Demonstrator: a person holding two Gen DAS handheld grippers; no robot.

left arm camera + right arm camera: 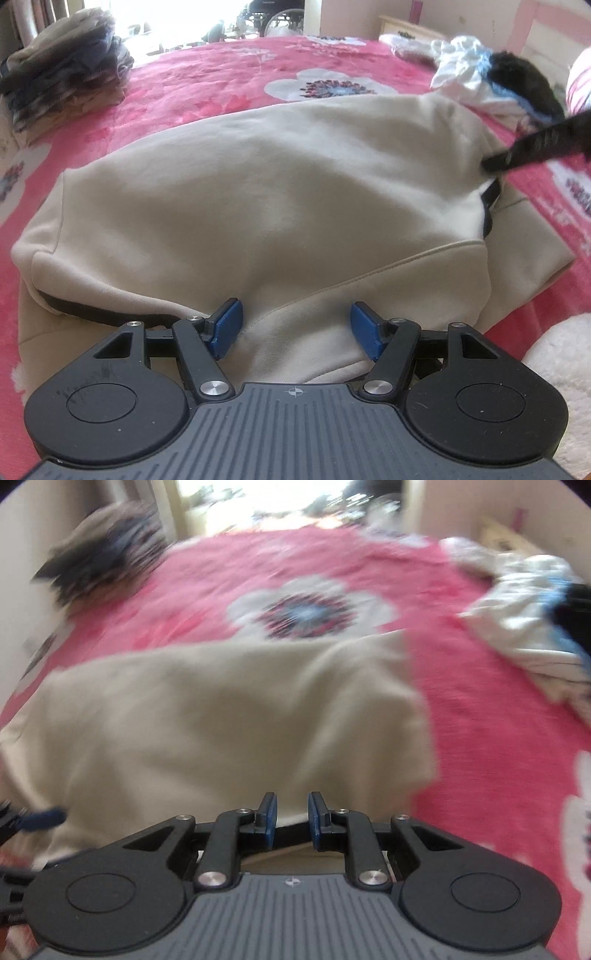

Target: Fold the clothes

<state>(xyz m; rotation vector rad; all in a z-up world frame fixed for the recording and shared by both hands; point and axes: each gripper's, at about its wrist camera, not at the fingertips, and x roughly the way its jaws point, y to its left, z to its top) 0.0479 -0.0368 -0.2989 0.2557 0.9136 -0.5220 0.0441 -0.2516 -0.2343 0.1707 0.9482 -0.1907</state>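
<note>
Plush floral blanket (229, 74) (cream fleece garment (258, 206))

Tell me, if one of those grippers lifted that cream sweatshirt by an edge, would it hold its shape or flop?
Probably flop: the sweatshirt lies in soft rounded folds on the blanket, with no stiff creases. It looks thick and fleecy, so likely fairly heavy for cloth. Pushed, it would probably bunch rather than slide on that fuzzy surface.
</note>
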